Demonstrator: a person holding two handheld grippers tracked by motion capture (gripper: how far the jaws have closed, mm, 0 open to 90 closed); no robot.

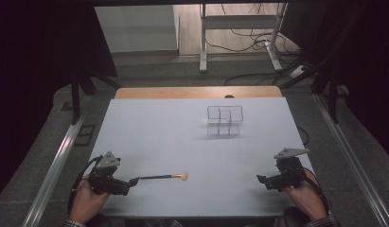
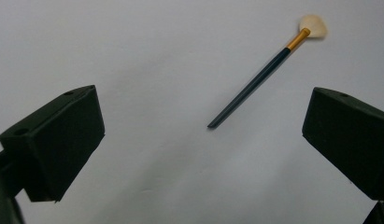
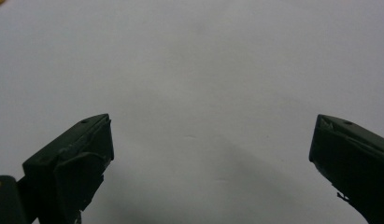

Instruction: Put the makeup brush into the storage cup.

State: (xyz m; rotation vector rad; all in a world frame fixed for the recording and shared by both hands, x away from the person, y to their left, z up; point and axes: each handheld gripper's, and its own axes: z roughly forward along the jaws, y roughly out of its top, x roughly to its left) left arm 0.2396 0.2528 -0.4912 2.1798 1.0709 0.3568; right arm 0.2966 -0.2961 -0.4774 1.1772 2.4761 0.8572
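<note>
A makeup brush [image 1: 164, 177] with a dark handle, gold ferrule and pale fan bristles lies flat on the white table [image 1: 182, 137], near the front left. My left gripper [image 1: 132, 182] is just left of the handle's end, open, nothing between its jaws. Seen from the left gripper view, the brush [image 2: 262, 77] lies ahead, slanting up to the right, with its handle end between the spread jaws but farther off. At the front right my right gripper [image 1: 260, 179] is open over bare table, its jaws wide apart in the right gripper view.
A clear divided organiser box [image 1: 224, 120] stands on the table toward the back, right of centre. A wooden strip [image 1: 197, 92] runs along the far edge. Metal rails flank the table, and cables and a stand's legs lie on the floor beyond.
</note>
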